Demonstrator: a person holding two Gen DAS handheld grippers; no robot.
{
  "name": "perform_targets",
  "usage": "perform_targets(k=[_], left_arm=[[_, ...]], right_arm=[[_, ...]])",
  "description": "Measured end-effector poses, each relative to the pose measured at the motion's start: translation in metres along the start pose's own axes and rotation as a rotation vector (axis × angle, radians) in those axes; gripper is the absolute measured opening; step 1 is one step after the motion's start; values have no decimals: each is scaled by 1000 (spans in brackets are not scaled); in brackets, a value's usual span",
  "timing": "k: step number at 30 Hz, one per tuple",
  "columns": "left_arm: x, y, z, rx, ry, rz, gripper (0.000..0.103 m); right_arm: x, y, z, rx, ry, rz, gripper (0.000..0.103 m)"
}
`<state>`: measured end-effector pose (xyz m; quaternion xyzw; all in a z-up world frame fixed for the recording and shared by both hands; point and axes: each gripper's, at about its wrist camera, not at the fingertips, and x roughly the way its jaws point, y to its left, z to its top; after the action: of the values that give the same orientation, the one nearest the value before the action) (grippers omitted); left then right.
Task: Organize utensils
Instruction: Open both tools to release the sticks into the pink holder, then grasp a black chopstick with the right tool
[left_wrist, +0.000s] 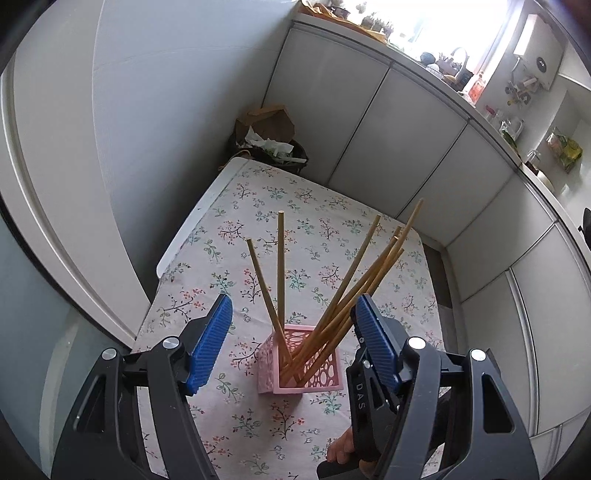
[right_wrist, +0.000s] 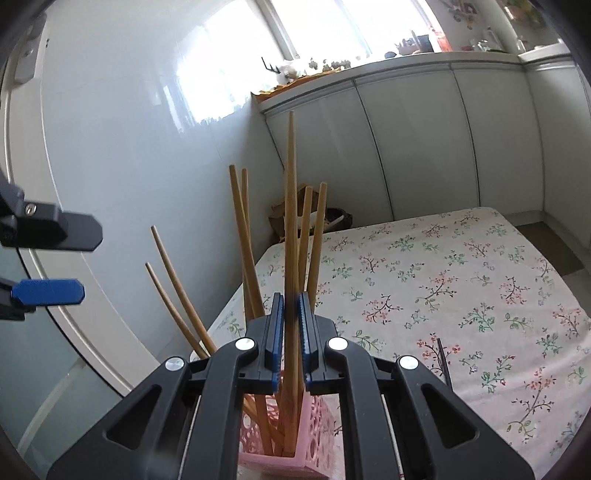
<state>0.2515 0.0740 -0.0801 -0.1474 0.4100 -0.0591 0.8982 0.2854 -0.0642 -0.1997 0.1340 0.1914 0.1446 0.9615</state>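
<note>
While we hold one chopstick (right_wrist: 290, 236) in our right gripper (right_wrist: 290, 332), its jaws are pressed together on the stick, with the stick standing almost straight up between the blue pads (right_wrist: 276, 339). Its low end looks like it goes down into the pink basket (left_wrist: 325, 376), but we cannot tell if it touches the bottom. The other chopsticks (left_wrist: 354, 280) already stand in that basket and lean out like a fan, two to one side and a bunch to the other.

Our left gripper (left_wrist: 291, 332) hangs over the basket with its jaws wide apart and nothing in them. The basket sits on the flowery cloth (left_wrist: 258, 199) on the tabletop, close to the near edge.

We think the job is almost done, since we see no loose sticks on the cloth. Now we need to let this stick go gently.

Things could still go wrong. The basket looks light and the sticks are tall, so a push from our right gripper could tip it over and spill them all. If we let go while the stick is too high, it could bounce out. Our left gripper is near the leaning tops and could bump them if it drops lower
</note>
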Motion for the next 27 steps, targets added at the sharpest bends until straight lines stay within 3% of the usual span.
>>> perform_targets(k=[7,9,14,18,22,27], left_arm=[[-2,-5,-2,17,-2,-8,66],[-2,-9,-4,32,-2,-11,66],[-4,-19,-8,56,-1,-24,66],[-8,-35,-16,107,1,-52,66],[-5,-59,-31,175,30,-94,66],[2,-82,-48,224,77,-116,66]], right_arm=[[-22,-8,6,4,54,23,10],[-33,-18,16,19,54,18,15],[-51,-55,33,86,89,-56,15],[-46,-99,29,177,262,-147,15],[-42,-123,16,188,393,-207,15],[-30,-134,-9,176,558,-190,15]])
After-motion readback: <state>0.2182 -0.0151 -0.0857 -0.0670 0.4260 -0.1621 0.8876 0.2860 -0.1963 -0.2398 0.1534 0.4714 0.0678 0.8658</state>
